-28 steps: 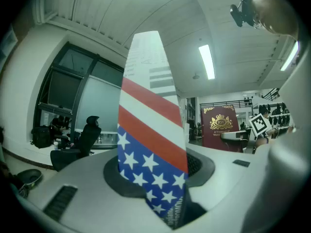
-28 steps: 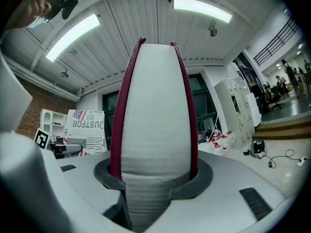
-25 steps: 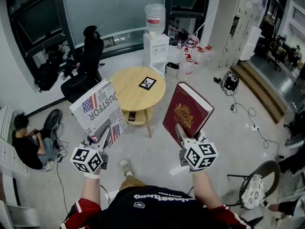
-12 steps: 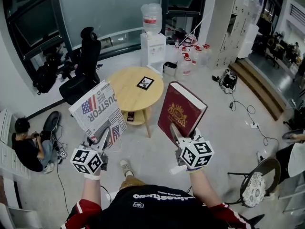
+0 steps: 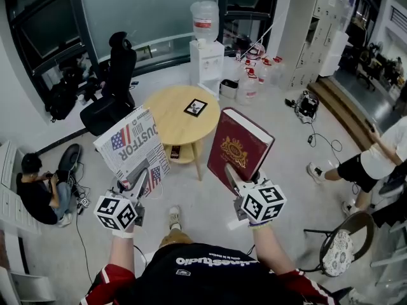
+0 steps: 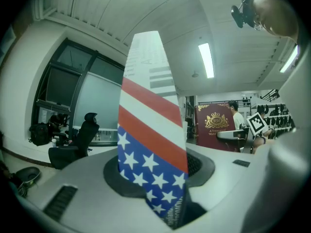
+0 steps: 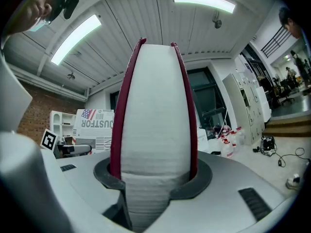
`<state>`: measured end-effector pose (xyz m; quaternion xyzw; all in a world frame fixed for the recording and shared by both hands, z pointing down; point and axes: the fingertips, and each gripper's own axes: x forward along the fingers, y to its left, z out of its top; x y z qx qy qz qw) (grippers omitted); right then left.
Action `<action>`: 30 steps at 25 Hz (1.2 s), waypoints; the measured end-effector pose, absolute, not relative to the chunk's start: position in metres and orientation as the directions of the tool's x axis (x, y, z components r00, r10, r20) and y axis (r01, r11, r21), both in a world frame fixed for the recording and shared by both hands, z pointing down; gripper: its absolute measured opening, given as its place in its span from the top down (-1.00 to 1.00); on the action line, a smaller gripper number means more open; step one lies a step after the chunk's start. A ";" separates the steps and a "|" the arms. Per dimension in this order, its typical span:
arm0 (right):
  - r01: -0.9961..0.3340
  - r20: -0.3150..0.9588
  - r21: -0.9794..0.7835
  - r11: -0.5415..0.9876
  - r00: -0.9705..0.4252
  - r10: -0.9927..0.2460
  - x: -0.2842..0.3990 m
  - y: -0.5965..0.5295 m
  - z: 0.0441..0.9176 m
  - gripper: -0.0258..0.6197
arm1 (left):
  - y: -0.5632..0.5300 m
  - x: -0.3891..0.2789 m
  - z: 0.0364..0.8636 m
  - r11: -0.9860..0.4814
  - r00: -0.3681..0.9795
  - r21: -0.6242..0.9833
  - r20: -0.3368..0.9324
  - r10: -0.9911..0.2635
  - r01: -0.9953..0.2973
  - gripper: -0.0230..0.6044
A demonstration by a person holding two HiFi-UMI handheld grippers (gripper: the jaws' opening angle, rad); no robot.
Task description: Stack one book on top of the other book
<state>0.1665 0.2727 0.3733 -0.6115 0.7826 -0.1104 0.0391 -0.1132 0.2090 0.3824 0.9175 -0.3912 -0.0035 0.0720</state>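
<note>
I hold two books up in the air in front of me. My left gripper (image 5: 141,178) is shut on a thin white book with a stars-and-stripes cover (image 5: 132,146), gripped at its lower edge; in the left gripper view that flag book (image 6: 151,144) stands between the jaws. My right gripper (image 5: 233,178) is shut on a thick dark red book with a gold crest (image 5: 240,148); its white page block (image 7: 156,130) fills the jaws in the right gripper view. The two books are apart, side by side, above the floor short of the round wooden table (image 5: 170,123).
A small framed picture (image 5: 196,107) lies on the table. A black office chair (image 5: 114,88) and a water dispenser (image 5: 206,53) stand behind it. One person sits on the floor at left (image 5: 38,192), another walks at right (image 5: 375,161). A round chair (image 5: 343,246) is near my right.
The red book has shifted slightly left and tilted a little. A walking person has come into view at the right edge. The flag book has stayed in place.
</note>
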 end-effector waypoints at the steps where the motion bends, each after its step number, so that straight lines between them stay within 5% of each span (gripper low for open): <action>1: -0.948 0.076 -0.220 0.229 -0.251 -0.965 0.165 0.271 0.374 0.22 | 0.209 -0.115 0.383 -0.683 0.694 0.137 0.053 -0.718 -0.717 0.37; 30: -0.959 0.110 -0.208 0.193 -0.219 -0.970 0.194 0.160 0.400 0.22 | 0.072 -0.082 0.421 -0.724 0.740 0.174 0.054 -0.670 -0.668 0.37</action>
